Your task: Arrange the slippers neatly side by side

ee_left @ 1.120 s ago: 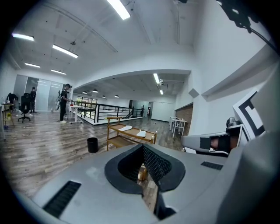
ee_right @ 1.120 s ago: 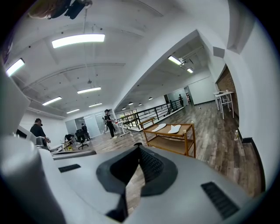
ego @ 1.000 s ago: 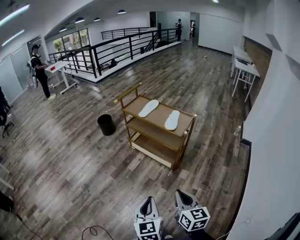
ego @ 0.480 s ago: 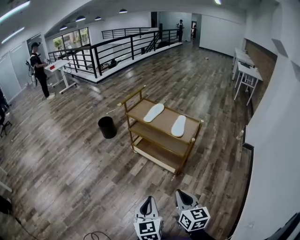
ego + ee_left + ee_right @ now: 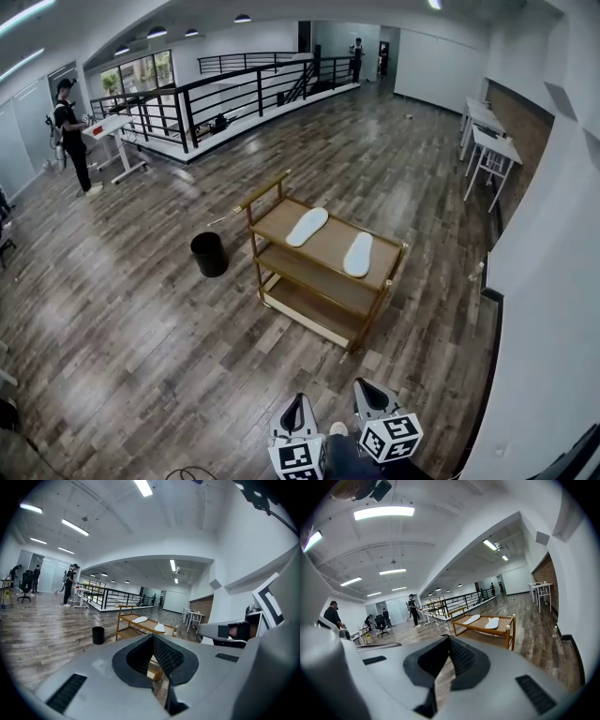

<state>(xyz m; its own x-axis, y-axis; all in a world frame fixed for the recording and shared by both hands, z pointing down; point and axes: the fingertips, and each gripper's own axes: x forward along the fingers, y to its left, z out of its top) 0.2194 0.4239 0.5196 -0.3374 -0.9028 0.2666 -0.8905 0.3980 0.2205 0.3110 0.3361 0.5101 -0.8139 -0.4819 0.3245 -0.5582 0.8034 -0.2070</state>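
A wooden cart (image 5: 330,241) with three shelves stands on the plank floor (image 5: 141,319), a black bin (image 5: 208,254) just beside it. A black railing (image 5: 225,98) runs behind; white tables (image 5: 489,131) line the right wall.

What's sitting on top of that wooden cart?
Two white slippers lie apart on the top shelf of the wooden cart. That shelf covers much of the lower shelves, so their contents stay unclear.

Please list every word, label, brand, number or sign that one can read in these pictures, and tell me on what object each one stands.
No text can be read anywhere.
The left gripper and right gripper carry only black-and-white square markers, which are patterns without letters.
The white slippers, the wooden cart and the black bin show no print at this size.
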